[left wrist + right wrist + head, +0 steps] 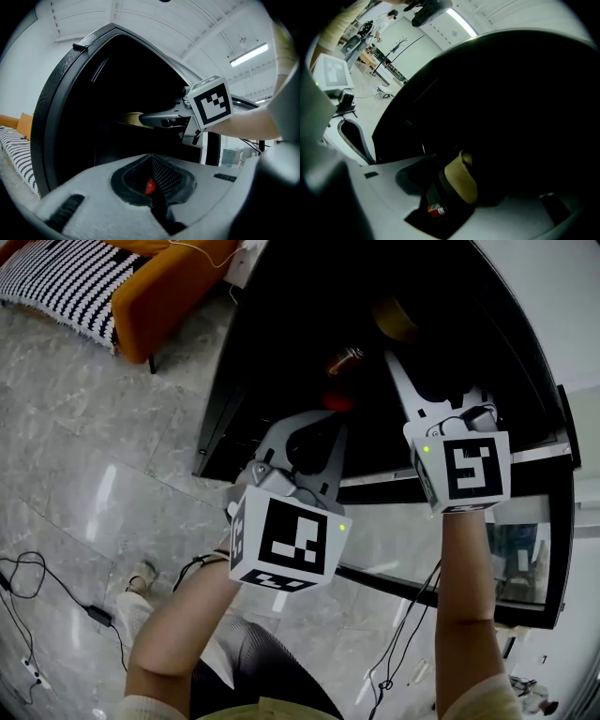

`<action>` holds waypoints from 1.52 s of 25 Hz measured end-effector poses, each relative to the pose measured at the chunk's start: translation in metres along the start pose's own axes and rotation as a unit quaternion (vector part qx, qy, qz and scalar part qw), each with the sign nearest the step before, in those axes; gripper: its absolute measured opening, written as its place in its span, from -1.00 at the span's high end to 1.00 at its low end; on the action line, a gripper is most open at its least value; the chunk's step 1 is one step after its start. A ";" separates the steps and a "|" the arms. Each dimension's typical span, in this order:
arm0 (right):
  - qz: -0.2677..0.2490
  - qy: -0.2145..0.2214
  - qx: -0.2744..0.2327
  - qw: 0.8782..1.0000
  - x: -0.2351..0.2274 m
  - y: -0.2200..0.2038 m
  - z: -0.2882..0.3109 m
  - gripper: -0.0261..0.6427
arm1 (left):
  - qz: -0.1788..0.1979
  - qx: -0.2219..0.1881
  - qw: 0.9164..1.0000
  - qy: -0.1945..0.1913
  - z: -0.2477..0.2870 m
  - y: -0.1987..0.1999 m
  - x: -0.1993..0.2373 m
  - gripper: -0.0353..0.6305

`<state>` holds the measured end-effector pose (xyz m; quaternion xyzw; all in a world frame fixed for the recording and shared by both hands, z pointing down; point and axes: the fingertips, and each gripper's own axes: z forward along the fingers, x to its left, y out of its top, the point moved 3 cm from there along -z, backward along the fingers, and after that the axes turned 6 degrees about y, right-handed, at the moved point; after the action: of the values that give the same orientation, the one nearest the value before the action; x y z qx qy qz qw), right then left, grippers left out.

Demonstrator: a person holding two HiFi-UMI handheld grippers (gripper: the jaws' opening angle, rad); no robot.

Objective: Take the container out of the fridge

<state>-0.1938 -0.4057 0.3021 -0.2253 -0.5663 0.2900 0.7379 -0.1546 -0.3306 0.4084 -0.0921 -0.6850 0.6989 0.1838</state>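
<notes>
The tan container [461, 180] sits deep inside the dark fridge [58, 93]. The right claw [405, 367] reaches in with its jaws spread wide and gripping nothing, probably to straddle the container. The left claw [319, 427], closed and empty, hangs at the opening.

Left gripper [317, 425] jaws together; right gripper [427, 371] jaws wide apart; both held forward.

Orange sofa [159, 296] stands on grey marble floor [84, 484].
</notes>
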 end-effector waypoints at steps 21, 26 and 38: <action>-0.034 0.037 0.047 0.998 -0.011 -0.014 0.027 0.39 | -0.031 -0.045 0.998 0.040 0.012 0.012 0.019 0.83; -0.042 0.031 0.048 0.997 -0.010 -0.008 0.024 0.64 | -0.033 -0.049 0.997 0.040 0.008 0.016 0.023 0.83; -0.043 0.078 0.069 0.994 0.011 0.007 0.007 0.79 | -0.035 -0.044 0.998 0.021 -0.012 0.025 0.017 0.83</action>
<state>-0.1993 -0.3928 0.3072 -0.1706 -0.4951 0.2782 0.8052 -0.1688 -0.3124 0.3853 -0.0909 -0.7136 0.6594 0.2183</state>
